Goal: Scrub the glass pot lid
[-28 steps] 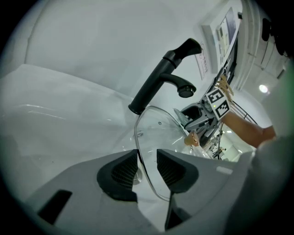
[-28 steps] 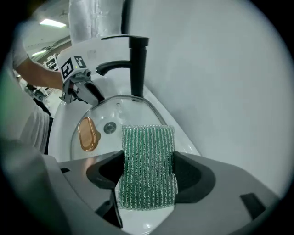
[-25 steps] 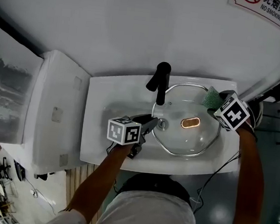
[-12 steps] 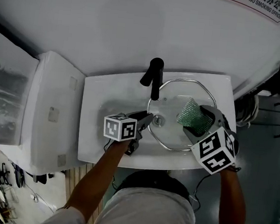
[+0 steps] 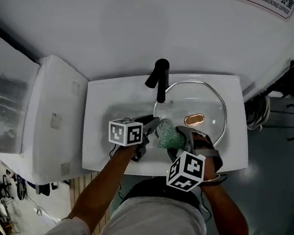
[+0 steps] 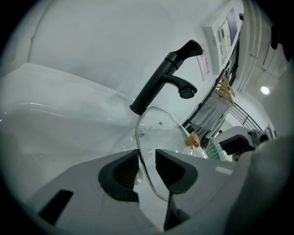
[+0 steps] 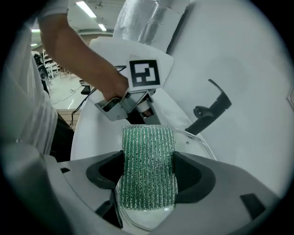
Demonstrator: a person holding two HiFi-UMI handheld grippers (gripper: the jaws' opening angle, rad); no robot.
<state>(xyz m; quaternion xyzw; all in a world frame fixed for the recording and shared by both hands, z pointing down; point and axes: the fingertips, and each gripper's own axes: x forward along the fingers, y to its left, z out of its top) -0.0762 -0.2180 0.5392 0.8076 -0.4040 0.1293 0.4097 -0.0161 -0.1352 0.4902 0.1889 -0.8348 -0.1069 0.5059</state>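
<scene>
Nearest to us, item one: right gripper [image 7: 148, 180], cube with square markers on its back. Its jaws are clamped on a green sponge [image 7: 148, 151], both pads pressed into the sponge's sides. The sponge's ribbed end sticks out past the fingertips.

Item two: left gripper [image 6: 147, 170], just left of the sponge in the head view, also bearing a marker cube. We see its jaws partly closed on the lid [image 5: 208, 102]; they have just been closing. The lid's thin rim runs between the ridged pads, and both pads bear on it.

Item three: lid, clear glass with a metal rim and a copper-coloured oval knob [image 5: 194, 119] at its middle. It sits in the right half of the sink [image 5: 104, 102], and its far edge comes close to the sink's back rim. The sponge lies over its near left edge, just beside the left gripper's tips; we cannot tell whether it touches the glass.

Item four: sink, white and rectangular, set against a white wall.

Item five: faucet [image 5: 159, 79], black, at the sink's back; its spout overhangs the lid's left edge.

Item six: white box [image 5: 52, 120], just left of the sink.

Farthest: sign [image 5: 261, 2] on the wall, top right, partly cut off by the frame.
</scene>
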